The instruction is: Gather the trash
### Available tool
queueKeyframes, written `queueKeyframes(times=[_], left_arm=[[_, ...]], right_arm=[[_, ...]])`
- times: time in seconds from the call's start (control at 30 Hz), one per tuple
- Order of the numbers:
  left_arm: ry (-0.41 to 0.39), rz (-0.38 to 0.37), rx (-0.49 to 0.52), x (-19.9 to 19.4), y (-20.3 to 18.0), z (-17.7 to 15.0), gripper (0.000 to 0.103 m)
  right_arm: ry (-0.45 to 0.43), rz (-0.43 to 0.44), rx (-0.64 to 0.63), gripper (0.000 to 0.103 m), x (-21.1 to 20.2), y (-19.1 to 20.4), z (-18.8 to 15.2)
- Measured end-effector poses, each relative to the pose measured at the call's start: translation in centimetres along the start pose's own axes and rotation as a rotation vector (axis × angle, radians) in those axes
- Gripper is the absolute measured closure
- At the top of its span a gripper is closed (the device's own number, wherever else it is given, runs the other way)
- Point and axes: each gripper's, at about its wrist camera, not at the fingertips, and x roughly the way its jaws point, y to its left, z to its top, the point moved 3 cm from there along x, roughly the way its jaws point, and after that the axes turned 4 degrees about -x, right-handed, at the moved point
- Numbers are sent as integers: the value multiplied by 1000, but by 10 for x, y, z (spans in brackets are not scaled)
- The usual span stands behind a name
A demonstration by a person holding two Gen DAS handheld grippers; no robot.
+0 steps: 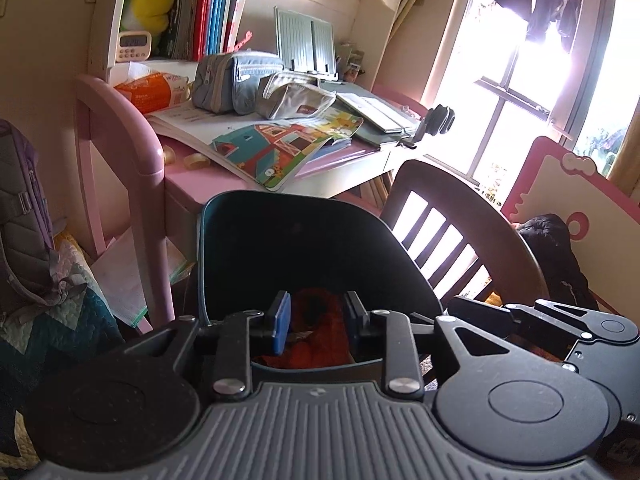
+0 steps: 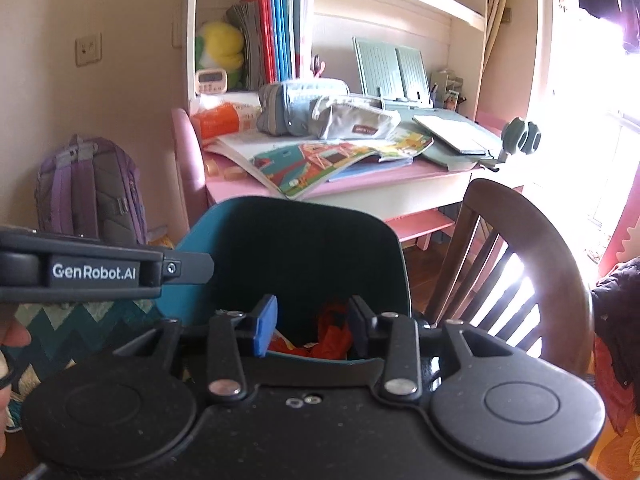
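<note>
A dark teal bin [image 1: 208, 240] stands on the floor in front of the pink desk, with crumpled orange wrappers [image 1: 320, 336] at its bottom. My left gripper [image 1: 316, 316] hangs over the near rim; its blue pads are apart, and the wrappers lie below the gap, untouched. In the right wrist view the same bin [image 2: 192, 240] holds the orange wrappers [image 2: 332, 336]. My right gripper [image 2: 312, 320] stands open above them with nothing between its pads. The two grippers are side by side, left one by the bin's left wall.
The pink desk [image 2: 400, 176] carries open books, two pencil cases [image 2: 304, 108], an orange tissue pack [image 2: 220, 120] and tape rolls [image 1: 196, 160]. A wooden chair [image 2: 520, 248] stands right of the bin. A purple backpack [image 2: 88, 188] and a quilt sit at left.
</note>
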Motion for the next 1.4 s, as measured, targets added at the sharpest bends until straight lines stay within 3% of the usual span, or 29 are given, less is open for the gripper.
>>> queueKeyframes(times=[0.07, 0.13, 0.27, 0.33, 0.67, 0.73, 1.03, 1.4], left_arm=[[-21, -3, 7, -11, 0, -1, 62], [-51, -2, 22, -23, -1, -3, 41], [-108, 9, 82, -46, -3, -8, 33], [-131, 5, 91, -56, -3, -10, 22], [-221, -24, 78, -102, 4, -19, 12], [-235, -29, 74, -110, 5, -20, 0], [-289, -1, 109, -134, 2, -26, 0], [-261, 10, 147, -140, -5, -32, 0]], right_arm=[[-26, 5, 0, 59, -11, 1, -1], [-47, 19, 8, 56, -22, 1, -2], [-93, 37, 19, 52, -44, 1, -2], [-115, 48, 22, 50, -55, 2, -2], [-189, 74, 15, 45, -102, 13, -8], [-196, 75, 17, 44, -108, 14, -9], [-213, 69, 15, 44, -128, 21, -13], [-185, 38, 40, 43, -132, 27, -9]])
